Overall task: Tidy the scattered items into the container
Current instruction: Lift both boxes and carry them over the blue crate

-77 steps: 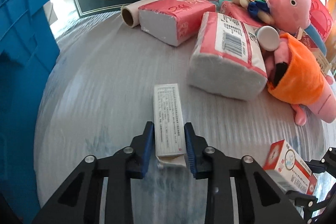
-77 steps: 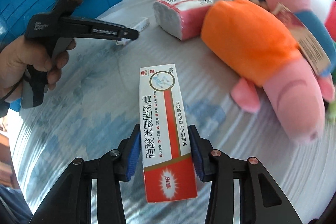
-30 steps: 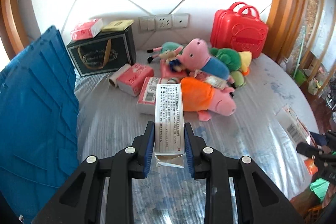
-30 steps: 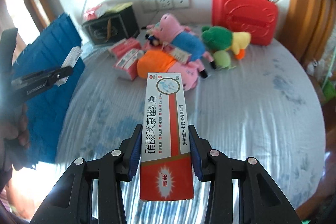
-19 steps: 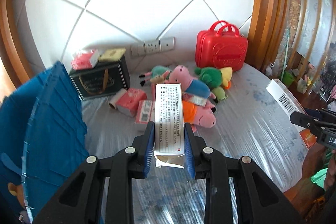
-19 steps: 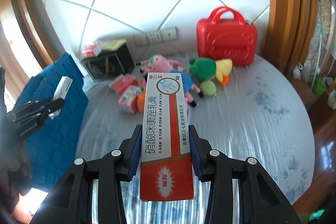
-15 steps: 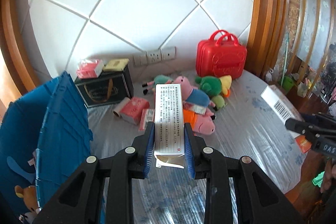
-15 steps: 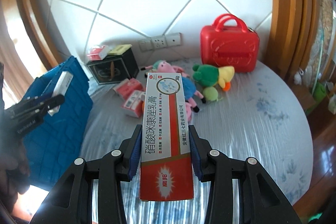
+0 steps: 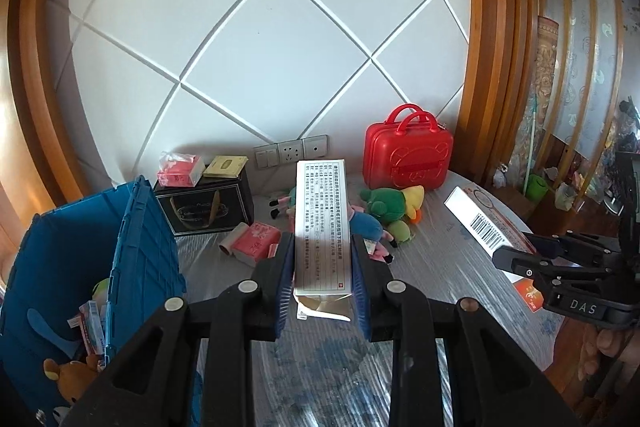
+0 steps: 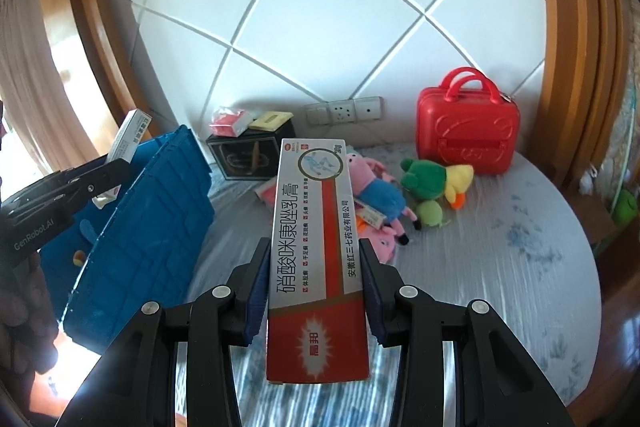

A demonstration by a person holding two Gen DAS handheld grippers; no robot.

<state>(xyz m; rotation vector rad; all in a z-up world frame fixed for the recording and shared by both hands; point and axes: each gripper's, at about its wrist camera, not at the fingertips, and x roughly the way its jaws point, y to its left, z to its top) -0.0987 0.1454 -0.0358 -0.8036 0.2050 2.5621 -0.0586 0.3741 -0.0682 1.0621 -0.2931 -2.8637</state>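
Observation:
My left gripper (image 9: pixel 322 263) is shut on a narrow white medicine box (image 9: pixel 322 223) printed with small text, held high above the bed. My right gripper (image 10: pixel 314 283) is shut on a red and white ointment box (image 10: pixel 316 247), also lifted well up. The blue crate (image 9: pixel 76 251) stands open at the left, with a brown bear toy (image 9: pixel 68 381) and small packets inside. In the right wrist view the crate (image 10: pixel 148 223) sits at the left, and the left gripper (image 10: pixel 100 183) hangs over its rim with the white box (image 10: pixel 130 137). The right gripper (image 9: pixel 516 259) shows at the right edge of the left wrist view.
On the bed (image 9: pixel 420 291) lie a pig plush (image 10: pixel 376 187), a green and yellow plush (image 10: pixel 432 183), pink tissue packs (image 9: pixel 256 241) and a paper roll (image 9: pixel 230 245). A red toy case (image 9: pixel 408 157) and a dark gift bag (image 9: pixel 206 209) stand against the padded wall.
Both grippers have risen with their boxes still held. The bed and toys look smaller and farther below, and the crate's inside has come into view.

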